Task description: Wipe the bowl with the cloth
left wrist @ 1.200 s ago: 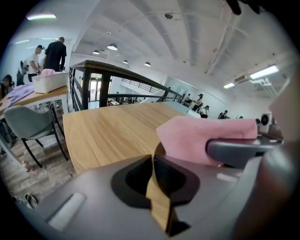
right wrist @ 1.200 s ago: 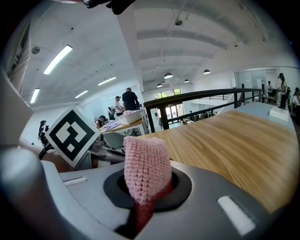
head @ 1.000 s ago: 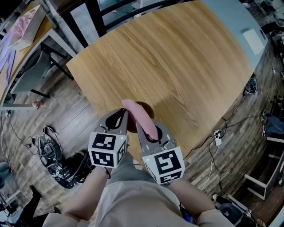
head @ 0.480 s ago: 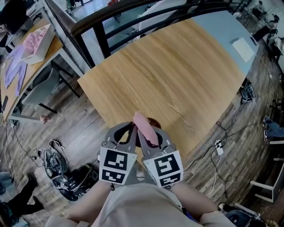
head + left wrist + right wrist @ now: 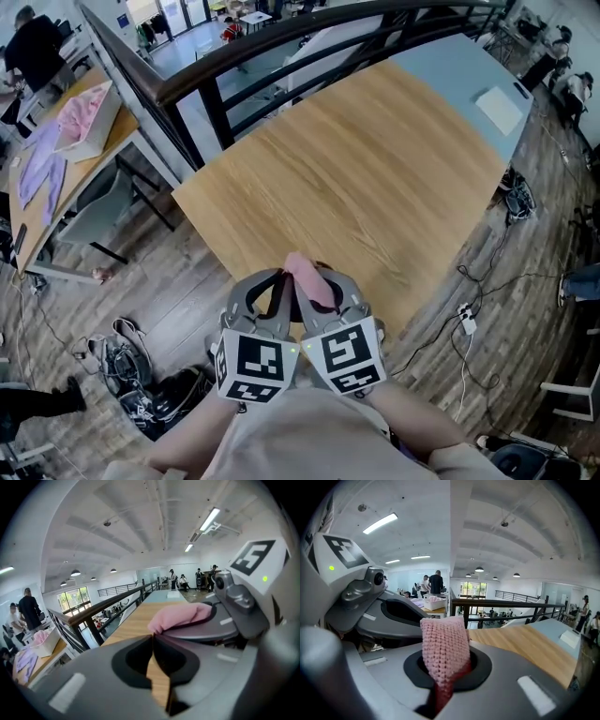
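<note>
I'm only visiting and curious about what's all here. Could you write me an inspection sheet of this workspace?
Surface: wooden table, mostly bare, pale blue at the far end.
Job's things: pink cloth held up; bowl not clearly seen.
Clutter: white flat item on the blue end.
Grippers: right gripper fingers shut on the cloth; left gripper fingers shut, empty.
Cables: power strip and cords on the floor at right.
Surroundings: black railing, side desk with fabrics, dark items on the floor.
</note>
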{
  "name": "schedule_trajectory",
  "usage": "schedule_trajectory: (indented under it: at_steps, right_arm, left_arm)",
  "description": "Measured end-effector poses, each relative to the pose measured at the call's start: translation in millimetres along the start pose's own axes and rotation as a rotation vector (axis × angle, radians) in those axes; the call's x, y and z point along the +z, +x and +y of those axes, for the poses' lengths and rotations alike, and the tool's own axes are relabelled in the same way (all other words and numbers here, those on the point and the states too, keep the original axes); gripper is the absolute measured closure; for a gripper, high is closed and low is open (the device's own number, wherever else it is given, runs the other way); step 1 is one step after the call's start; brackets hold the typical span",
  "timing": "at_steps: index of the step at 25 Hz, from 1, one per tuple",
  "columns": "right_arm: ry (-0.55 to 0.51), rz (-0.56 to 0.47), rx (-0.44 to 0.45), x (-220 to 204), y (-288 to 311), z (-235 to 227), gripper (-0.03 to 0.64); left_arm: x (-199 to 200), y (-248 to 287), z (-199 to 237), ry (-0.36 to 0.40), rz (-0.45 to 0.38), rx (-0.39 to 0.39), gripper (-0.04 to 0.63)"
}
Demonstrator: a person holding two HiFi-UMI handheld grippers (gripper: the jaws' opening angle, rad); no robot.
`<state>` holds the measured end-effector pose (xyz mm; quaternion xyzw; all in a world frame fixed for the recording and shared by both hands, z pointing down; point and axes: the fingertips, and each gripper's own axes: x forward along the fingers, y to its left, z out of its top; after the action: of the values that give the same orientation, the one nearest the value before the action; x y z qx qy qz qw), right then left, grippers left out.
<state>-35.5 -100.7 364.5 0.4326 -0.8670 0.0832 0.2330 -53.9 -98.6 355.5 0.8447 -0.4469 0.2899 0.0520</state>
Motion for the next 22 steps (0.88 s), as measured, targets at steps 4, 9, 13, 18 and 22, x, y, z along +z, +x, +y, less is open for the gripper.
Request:
schedule_trajectory:
  at_steps: [4, 9, 13, 18, 22]
  right_arm:
    - [-0.059, 0.023, -0.067, -1, -3, -9, 0.601]
    - [-0.064, 0.062, -0.077, -8, -3, -17, 0.601]
    - [-0.078, 0.098, -0.082, -15, -2, -19, 0.601]
    - [-0.089, 0.132, -0.062, -26, -5, -16, 0.601]
    - [-0.089, 0.160, -0.029, -34, -5, -8, 0.601]
  left_arm:
    - [4, -2, 0, 0.002, -0.007, -0.002, 0.581]
    - [6, -3, 1, -0.020, -0.007, -0.010, 0.577]
    - [8, -6, 6, -0.054, -0.023, -0.009, 0.572]
    - [8, -10, 14, -0.088, -0.040, 0.022, 0.571]
    - [8, -13, 19, -0.117, -0.051, 0.036, 0.571]
